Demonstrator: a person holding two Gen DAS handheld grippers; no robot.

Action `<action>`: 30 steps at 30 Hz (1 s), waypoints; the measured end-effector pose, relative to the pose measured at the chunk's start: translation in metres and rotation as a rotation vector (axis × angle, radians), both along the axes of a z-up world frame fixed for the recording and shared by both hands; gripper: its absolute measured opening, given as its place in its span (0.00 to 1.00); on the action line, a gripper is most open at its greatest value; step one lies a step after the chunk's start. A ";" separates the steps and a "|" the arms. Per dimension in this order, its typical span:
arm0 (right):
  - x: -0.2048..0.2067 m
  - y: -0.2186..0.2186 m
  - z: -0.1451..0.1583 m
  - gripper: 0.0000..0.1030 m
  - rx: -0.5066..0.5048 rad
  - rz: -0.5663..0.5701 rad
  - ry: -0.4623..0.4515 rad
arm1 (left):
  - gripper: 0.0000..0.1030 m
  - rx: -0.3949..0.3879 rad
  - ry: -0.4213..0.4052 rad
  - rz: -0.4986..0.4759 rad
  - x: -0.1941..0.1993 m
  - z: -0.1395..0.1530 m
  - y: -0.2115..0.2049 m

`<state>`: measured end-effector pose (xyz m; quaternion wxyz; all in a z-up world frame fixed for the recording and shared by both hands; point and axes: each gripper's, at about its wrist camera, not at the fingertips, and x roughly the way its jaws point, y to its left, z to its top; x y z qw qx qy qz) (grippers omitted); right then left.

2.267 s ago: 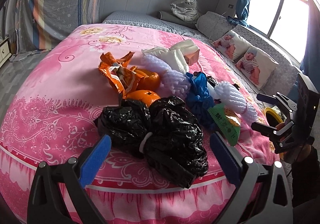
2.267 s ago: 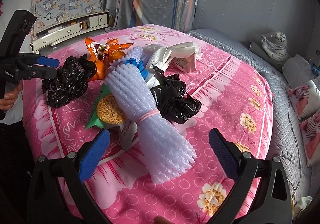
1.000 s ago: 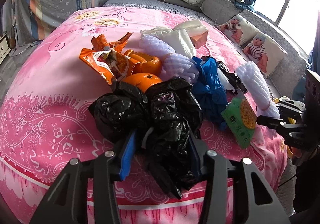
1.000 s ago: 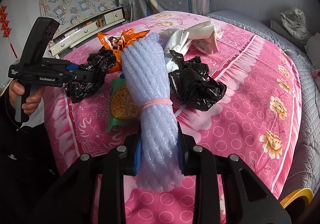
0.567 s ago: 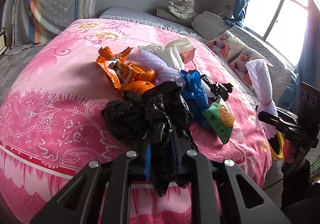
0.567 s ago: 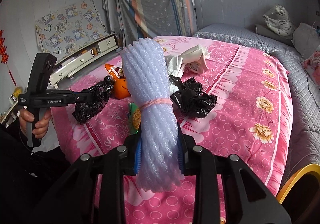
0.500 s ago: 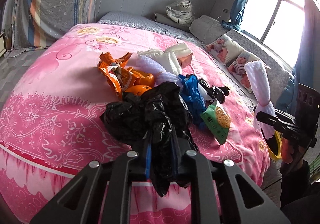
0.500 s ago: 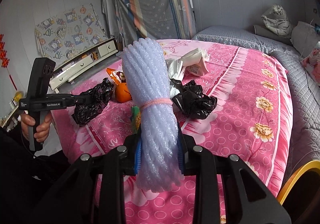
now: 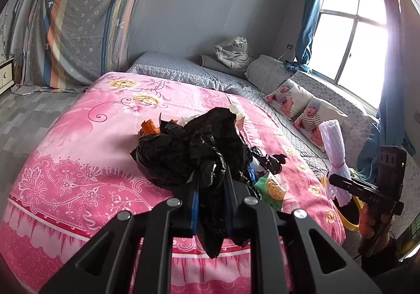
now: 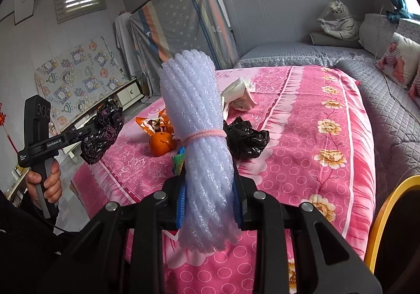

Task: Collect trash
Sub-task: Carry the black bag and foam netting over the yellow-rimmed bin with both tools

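**Both grippers loaded, bed still messy**

While the left gripper (image 9: 211,204) sits clamped on a black bag (image 9: 194,152), lifted off the pink bed (image 9: 78,162), the right gripper (image 10: 208,204) pinches a foam net bundle (image 10: 199,136) upright; an orange (image 10: 160,146) lies beyond it.

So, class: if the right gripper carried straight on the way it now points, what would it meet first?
Probably the small black bag on the bed, just beyond the foam bundle that the right gripper holds; depth is unclear.

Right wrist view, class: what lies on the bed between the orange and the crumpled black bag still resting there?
The foam net bundle clamped in the right gripper fills that stretch, hiding the bedspread behind it.
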<state>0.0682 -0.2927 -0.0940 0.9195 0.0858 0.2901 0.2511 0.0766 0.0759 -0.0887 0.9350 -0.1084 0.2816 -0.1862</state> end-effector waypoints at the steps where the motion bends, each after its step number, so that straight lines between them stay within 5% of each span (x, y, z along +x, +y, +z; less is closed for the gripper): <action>1: -0.002 -0.003 0.001 0.26 0.010 -0.017 -0.004 | 0.13 -0.003 -0.005 -0.006 0.002 0.002 -0.003; 30: -0.049 -0.126 -0.004 0.26 0.136 -0.539 -0.096 | 0.14 0.135 -0.126 -0.430 0.050 0.039 -0.245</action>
